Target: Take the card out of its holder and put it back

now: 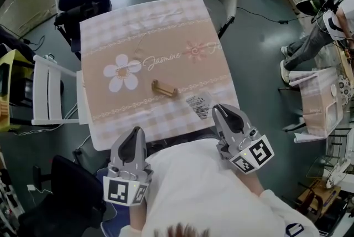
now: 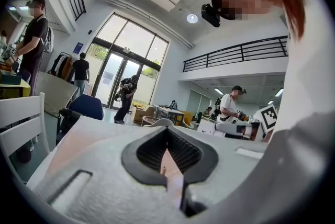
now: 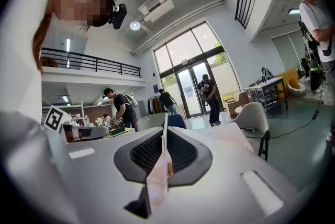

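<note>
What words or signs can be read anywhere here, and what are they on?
"Jasmine": script across the tablecloth, beside a white flower.
Card lying near the table's front edge: dark print, too small to read.
Cubes on the left hand-held gripper and right hand-held gripper: black-and-white square patterns, no words.
Blue sign by the glass doors: too small to read.

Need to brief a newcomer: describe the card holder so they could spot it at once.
On the beige checked tablecloth, look just right of the big white flower print. The card holder is the small wooden bar there; unlike the flat white card nearby, it is tan and oblong.
</note>
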The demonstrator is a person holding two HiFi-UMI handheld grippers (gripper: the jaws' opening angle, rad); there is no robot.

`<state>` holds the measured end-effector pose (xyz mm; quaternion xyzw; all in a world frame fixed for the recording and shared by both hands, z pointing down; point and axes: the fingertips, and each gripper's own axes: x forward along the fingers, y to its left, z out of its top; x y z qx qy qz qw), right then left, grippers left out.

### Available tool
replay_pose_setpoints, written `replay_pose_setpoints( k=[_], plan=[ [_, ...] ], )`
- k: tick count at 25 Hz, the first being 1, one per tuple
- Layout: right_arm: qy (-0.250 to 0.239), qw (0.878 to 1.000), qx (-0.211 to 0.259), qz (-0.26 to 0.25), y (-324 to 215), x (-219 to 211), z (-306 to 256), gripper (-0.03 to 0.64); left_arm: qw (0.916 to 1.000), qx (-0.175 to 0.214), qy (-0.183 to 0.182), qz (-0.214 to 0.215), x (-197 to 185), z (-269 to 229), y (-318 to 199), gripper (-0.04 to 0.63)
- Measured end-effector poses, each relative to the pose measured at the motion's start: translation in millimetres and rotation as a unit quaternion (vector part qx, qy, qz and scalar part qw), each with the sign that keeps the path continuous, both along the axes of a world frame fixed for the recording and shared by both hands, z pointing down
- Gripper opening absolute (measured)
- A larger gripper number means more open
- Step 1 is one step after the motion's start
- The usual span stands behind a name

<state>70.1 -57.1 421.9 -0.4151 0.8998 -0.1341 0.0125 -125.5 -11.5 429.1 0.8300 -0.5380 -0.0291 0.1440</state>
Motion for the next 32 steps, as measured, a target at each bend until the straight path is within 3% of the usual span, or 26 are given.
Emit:
replay_pose_setpoints(
  k=[15,24,32],
  plan=[
    [-0.002,1.0,0.005,-0.007,-32,-7,-2,0.018,1.0,-0.005,0.0,-0.003,-6,4,-22,0.003],
    [0.008,0.997,0.032,-0.065,-76,-40,-4,0.019,0.9992,-0.011,0.002,-0.038,-30,6,-28,0.003],
    [0.024,0.992,0.029,-0.124,-104,-77,13,0.019,0.999,-0.021,0.006,-0.038,-33,10,-35,0.003]
  ],
)
